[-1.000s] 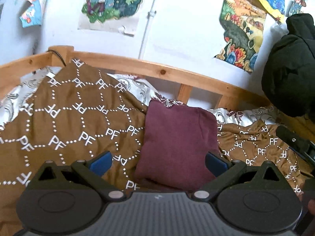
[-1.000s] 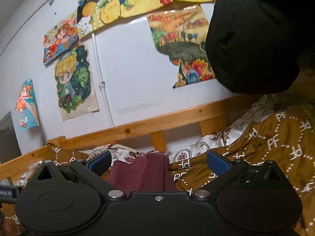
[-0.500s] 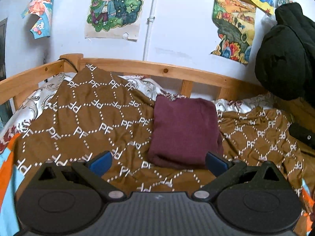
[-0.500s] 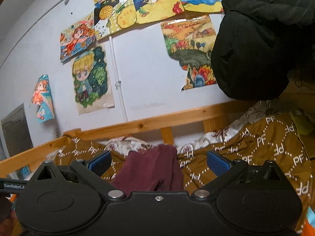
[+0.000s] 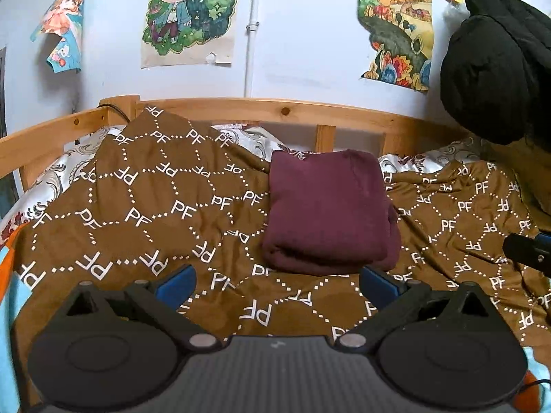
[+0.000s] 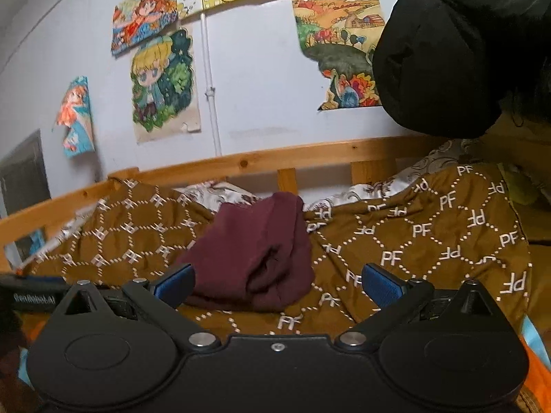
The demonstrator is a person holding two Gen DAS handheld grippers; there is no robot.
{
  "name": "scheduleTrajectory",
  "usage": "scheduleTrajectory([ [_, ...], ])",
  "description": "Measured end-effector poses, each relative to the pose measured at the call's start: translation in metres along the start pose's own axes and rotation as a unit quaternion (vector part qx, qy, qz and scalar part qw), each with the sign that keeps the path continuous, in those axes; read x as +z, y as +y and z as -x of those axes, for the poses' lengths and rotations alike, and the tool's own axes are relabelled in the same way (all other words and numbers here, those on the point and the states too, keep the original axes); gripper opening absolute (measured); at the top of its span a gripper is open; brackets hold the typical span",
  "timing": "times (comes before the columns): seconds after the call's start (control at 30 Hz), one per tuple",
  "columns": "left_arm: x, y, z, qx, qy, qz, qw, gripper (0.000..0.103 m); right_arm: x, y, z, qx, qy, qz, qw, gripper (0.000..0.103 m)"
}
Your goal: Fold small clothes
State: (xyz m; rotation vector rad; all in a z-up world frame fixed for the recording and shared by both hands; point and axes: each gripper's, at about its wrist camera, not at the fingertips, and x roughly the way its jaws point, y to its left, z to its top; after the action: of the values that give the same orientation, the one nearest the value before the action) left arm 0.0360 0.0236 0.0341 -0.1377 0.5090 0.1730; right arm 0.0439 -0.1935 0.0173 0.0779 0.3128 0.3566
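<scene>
White wall [image 5: 303,51] filled the background in both wrist views, hung with bright cartoon posters [image 5: 191,13] and a landscape picture [image 5: 396,31], and split by a thin vertical pipe [image 5: 253,27]. Below it ran the pale wooden rail of a bed frame [image 5: 292,112], with short upright slats showing behind the bedding. A brown blanket [image 5: 144,206] printed with white dotted hexagons and "PF" letters covered most of the bed, rumpled, with a white patterned sheet [image 5: 65,168] showing along its far and left edges. A bulky black padded garment [image 5: 496,58] hung at the right, over the bed's far right corner.

On the blanket, near the middle of the bed and close to the rail, lay the maroon garment [image 5: 327,210], folded into a thick, roughly square bundle; in the right wrist view [image 6: 258,251] its right side showed stacked layers and a dark crease.

Both tongs hovered short of the bundle, touching nothing. The left tongs [image 5: 277,280] stood spread wide, their blue-padded fingertips [image 5: 175,284] over bare blanket in front of the bundle's near edge. The right tongs [image 6: 277,282] were likewise wide apart and held nothing, with the bundle seen between and beyond their tips. A dark part of the right tool poked in at the right edge of the left wrist view.
</scene>
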Motion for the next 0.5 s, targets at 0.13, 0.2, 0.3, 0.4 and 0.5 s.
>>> scheduleTrajectory([
  [0.13, -0.004, 0.001, -0.009, 0.002, 0.011, 0.0, 0.9999, 0.102, -0.005, 0.0, -0.009, 0.008, 0.013, -0.004, 1.0, 0.102],
  [0.2, -0.007, 0.002, -0.012, 0.002, 0.015, 0.001, 0.9999, 0.102, -0.009, 0.001, -0.013, 0.011, 0.023, 0.0, 1.0, 0.102],
  [0.3, -0.011, 0.003, -0.015, 0.003, 0.022, 0.005, 0.9997, 0.102, -0.012, 0.002, -0.018, 0.015, 0.036, 0.0, 0.999, 0.102],
  [0.4, -0.012, 0.005, -0.017, 0.004, 0.027, 0.008, 0.9996, 0.102, -0.013, 0.004, -0.019, 0.016, 0.04, 0.001, 0.999, 0.102],
  [0.5, -0.013, 0.006, -0.016, 0.003, 0.027, 0.012, 0.9996, 0.102, -0.012, 0.004, -0.018, 0.016, 0.038, 0.004, 0.999, 0.102],
])
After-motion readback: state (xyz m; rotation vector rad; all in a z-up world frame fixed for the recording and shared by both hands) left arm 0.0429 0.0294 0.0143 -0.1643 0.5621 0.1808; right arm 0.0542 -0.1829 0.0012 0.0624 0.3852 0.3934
